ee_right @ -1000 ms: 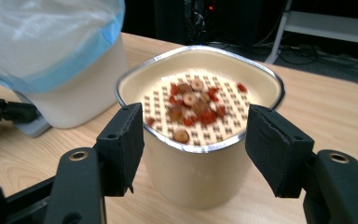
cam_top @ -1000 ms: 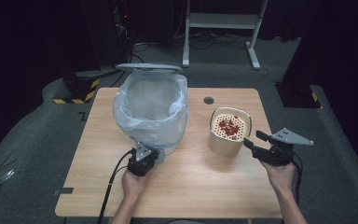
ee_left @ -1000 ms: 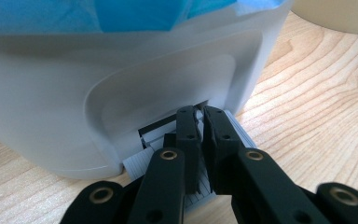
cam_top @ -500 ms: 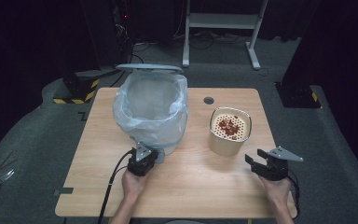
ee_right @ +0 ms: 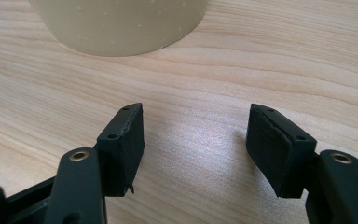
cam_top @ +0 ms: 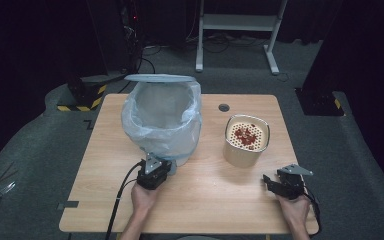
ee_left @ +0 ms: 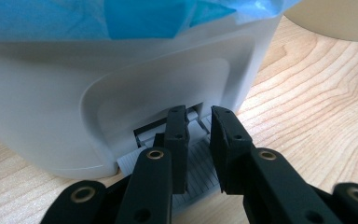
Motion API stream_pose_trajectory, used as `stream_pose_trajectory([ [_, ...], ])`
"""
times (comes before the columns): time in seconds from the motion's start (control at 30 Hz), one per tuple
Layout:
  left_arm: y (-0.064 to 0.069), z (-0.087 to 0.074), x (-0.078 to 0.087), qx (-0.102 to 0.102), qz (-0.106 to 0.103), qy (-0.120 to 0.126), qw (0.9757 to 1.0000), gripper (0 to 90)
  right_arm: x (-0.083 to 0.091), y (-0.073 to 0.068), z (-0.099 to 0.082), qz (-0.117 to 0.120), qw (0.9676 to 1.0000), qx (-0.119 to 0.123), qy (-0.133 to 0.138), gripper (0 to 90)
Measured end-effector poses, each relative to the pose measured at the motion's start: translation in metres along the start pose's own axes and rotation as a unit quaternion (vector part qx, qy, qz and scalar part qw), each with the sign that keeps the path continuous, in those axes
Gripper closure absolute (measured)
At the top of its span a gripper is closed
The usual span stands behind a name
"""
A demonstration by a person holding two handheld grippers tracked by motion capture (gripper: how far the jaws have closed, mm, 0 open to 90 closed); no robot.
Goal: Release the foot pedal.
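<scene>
A white pedal bin (cam_top: 162, 120) lined with a pale blue bag stands at the table's middle left, its grey lid (cam_top: 160, 78) raised. My left gripper (cam_top: 168, 169) is at the bin's foot. In the left gripper view, that gripper (ee_left: 198, 116) has its jaws over the ribbed grey pedal (ee_left: 200, 172). They have just been opening and stand a narrow gap apart, gripping nothing. My right gripper (cam_top: 269, 182) hovers low at the front right. Its jaws (ee_right: 196, 121) have just been opening and stand wide over bare wood, nothing between them.
A beige tub (cam_top: 246, 140) with a perforated top and red bits on it stands right of the bin, just beyond the right gripper (ee_right: 121, 23). A round cable hole (cam_top: 223, 107) sits near the wooden table's (cam_top: 210, 200) far edge.
My right hand has come down from a raised position to just above the table's front right. The left hand stays at the bin's pedal, and the lid stays up.
</scene>
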State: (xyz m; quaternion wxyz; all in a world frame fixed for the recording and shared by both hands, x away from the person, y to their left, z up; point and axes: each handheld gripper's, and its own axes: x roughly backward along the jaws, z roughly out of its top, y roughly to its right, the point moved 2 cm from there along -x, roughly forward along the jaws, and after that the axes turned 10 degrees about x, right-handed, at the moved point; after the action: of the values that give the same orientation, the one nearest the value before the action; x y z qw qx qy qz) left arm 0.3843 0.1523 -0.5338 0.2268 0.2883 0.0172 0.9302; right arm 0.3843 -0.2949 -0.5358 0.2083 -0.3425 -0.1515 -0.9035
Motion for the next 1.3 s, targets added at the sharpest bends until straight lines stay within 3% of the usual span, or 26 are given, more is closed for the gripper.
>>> stream_pose_trajectory([
  [0.17,0.001,0.0,0.0,0.0,-0.003,0.0,1.0,75.0,0.0,0.0,0.0,0.0,1.0,0.002,-0.001,36.2],
  [0.3,0.004,0.0,0.002,-0.007,-0.005,-0.001,1.0,64.7,-0.001,0.0,0.0,0.001,1.0,0.002,-0.001,34.9],
  [0.43,0.005,0.002,0.008,-0.001,-0.007,0.005,1.0,54.6,-0.001,0.0,0.0,0.001,1.0,0.003,-0.001,34.4],
  [0.67,0.008,0.001,0.02,0.0,-0.014,0.011,0.9998,47.9,-0.001,0.0,0.001,0.001,1.0,0.002,-0.002,33.6],
  [0.93,-0.007,-0.005,0.04,0.024,-0.008,0.024,0.9994,45.7,-0.001,0.0,0.001,0.001,1.0,0.003,-0.002,33.4],
  [1.3,-0.028,-0.016,0.05,0.051,0.017,0.01,0.9985,44.6,-0.001,0.001,0.001,0.001,1.0,0.003,-0.002,33.3],
])
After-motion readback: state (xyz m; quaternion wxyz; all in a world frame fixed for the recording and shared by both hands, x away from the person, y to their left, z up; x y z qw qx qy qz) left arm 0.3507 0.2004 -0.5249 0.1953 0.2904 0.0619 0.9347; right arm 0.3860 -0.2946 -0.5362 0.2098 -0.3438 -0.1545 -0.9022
